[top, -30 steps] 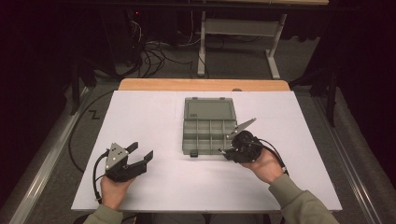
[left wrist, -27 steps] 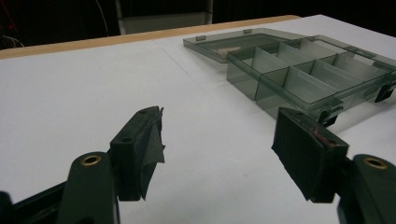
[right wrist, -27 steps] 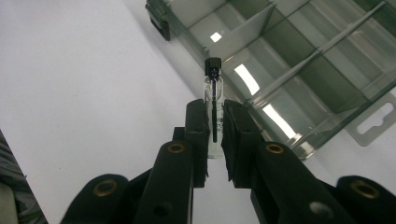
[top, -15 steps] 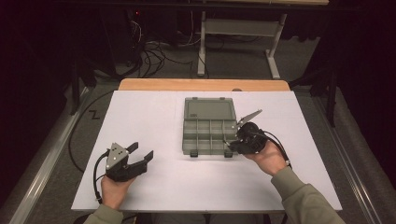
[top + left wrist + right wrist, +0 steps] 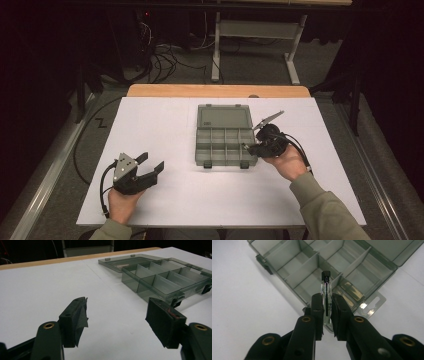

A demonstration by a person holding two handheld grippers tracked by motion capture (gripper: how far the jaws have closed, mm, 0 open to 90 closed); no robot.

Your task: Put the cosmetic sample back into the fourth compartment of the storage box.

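Note:
A smoky clear compartment box [image 5: 225, 145] lies open in the middle of the white table [image 5: 165, 125], its lid [image 5: 223, 118] flat behind it. My right gripper [image 5: 248, 146] hovers at the box's front right corner, shut on a small glass vial [image 5: 326, 288] with a black cap that points over a compartment. In the right gripper view the vial stands between the pads [image 5: 318, 307] of my right gripper [image 5: 327, 300]. My left gripper [image 5: 150, 164] rests at the front left, jaws open and bare. Beyond my left gripper [image 5: 116, 312] the box [image 5: 162, 280] shows with bare compartments.
A wooden strip [image 5: 215, 91] borders the table's far edge. Cables [image 5: 160, 55] and a metal stand [image 5: 255, 30] lie on the dark floor behind. A metal rail [image 5: 45, 175] runs along the left side. The box has a clear hang tab [image 5: 372, 305].
My right hand has drifted right and a little farther away along the box's right side, still carrying the vial. The left hand has stayed put.

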